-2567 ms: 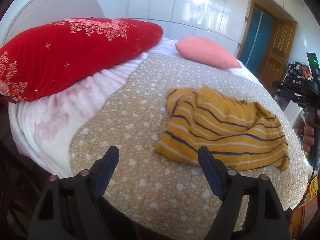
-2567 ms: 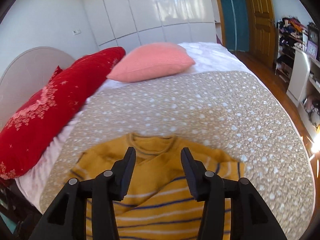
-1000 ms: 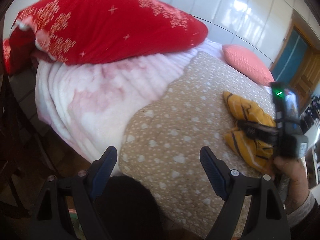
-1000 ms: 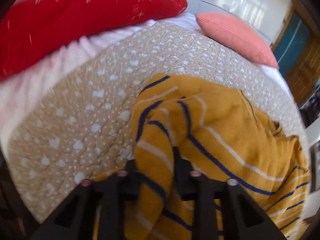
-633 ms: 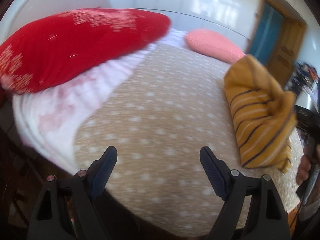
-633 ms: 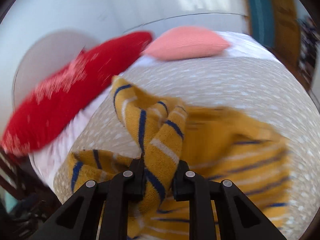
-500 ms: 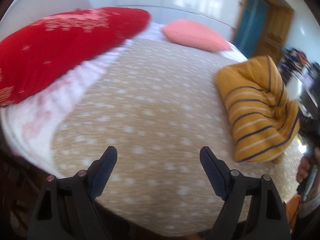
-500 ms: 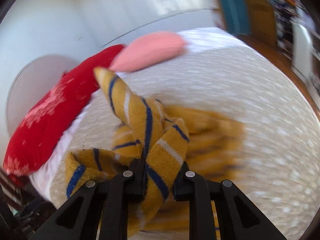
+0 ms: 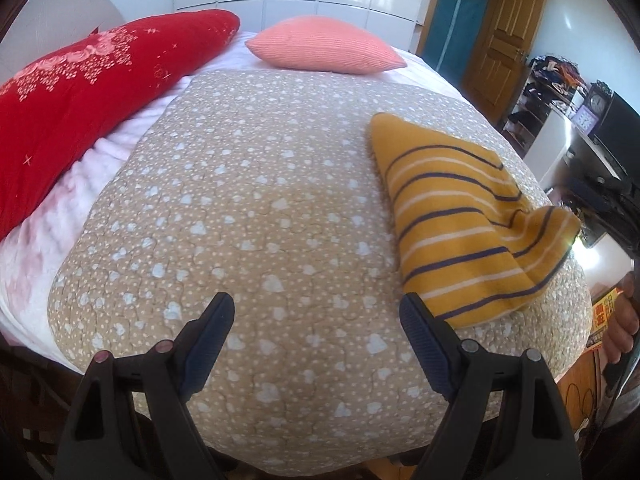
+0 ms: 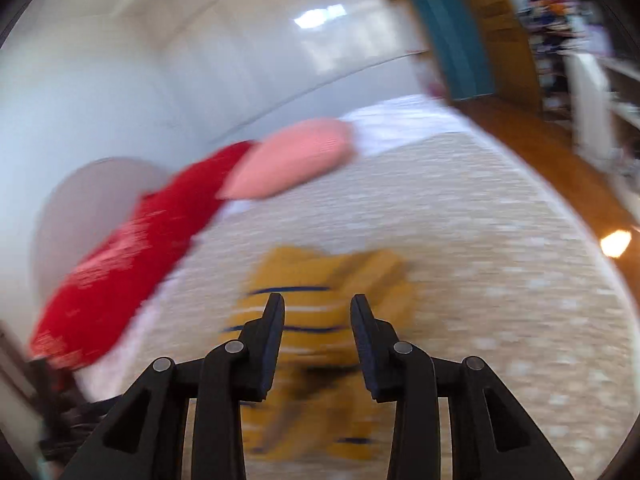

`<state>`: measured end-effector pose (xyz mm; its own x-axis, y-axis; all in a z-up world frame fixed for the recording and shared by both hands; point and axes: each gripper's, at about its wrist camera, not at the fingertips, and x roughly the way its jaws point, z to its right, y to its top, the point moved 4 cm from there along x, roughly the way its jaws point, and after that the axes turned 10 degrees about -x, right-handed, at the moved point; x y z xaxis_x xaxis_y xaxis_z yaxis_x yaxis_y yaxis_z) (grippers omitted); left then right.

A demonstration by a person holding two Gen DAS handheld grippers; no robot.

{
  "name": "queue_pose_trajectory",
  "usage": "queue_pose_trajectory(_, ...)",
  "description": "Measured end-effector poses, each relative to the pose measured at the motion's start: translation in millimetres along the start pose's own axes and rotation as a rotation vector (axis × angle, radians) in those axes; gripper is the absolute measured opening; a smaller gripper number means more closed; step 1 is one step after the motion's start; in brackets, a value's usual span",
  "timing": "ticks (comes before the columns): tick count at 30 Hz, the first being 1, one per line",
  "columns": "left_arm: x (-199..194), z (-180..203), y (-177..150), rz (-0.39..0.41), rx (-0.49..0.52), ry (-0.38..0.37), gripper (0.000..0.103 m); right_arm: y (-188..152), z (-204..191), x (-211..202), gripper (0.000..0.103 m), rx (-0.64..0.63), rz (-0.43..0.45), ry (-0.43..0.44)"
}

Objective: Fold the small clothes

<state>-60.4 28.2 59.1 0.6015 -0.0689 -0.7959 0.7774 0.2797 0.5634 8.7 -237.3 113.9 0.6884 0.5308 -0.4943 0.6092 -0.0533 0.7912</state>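
Already folded over once, the yellow striped top [image 9: 460, 216] lies on the bed's dotted quilt [image 9: 256, 208], ahead and right of the left gripper [image 9: 316, 336], whose jaws gape empty. The right gripper [image 10: 317, 340] hovers blurred just above it, jaws parted, holding nothing. Further folds probably remain.

No text reads clearly, perhaps from blur.

Loads of bare quilt [image 9: 256, 208] mid-bed; striped top [image 9: 460, 224] hogs the right edge, red pillow [image 9: 92, 92] and pink cushion [image 9: 324, 50] block the head.
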Motion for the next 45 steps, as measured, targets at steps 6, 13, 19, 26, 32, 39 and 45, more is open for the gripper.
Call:
queue_pose_trajectory(6,-0.2,13.1,13.6,0.001,-0.003,-0.092,0.084,-67.2,59.3,68.0,0.033,0.198,-0.277,-0.089)
queue_pose_trajectory(13,28.3,37.5,48.3,0.01,0.034,-0.236,0.094,-46.8,66.9,15.1,0.066,0.184,-0.118,-0.104)
queue_pose_trajectory(19,124.5,77.0,63.5,-0.198,0.042,-0.347,0.095,-25.9,90.0,70.3,0.079,0.174,-0.169,-0.121)
queue_pose_trajectory(26,153.6,89.9,72.4,-0.346,-0.077,-0.494,0.06,-12.5,86.9,121.6,0.035,0.188,-0.21,0.006)
queue_pose_trajectory(32,121.3,77.8,138.0,-0.2,-0.095,-0.493,0.056,60.4,48.1,106.7,0.015,0.099,-0.072,0.159)
queue_pose_trajectory(39,161.2,47.4,130.7,-0.184,-0.024,-0.223,0.072,40.1,68.9,148.1,0.022,0.065,-0.161,-0.071)
queue_pose_trajectory(45,146.3,15.3,115.6,-0.173,-0.072,-0.263,0.082,28.8,68.8,115.8,0.022,0.068,-0.098,-0.132)
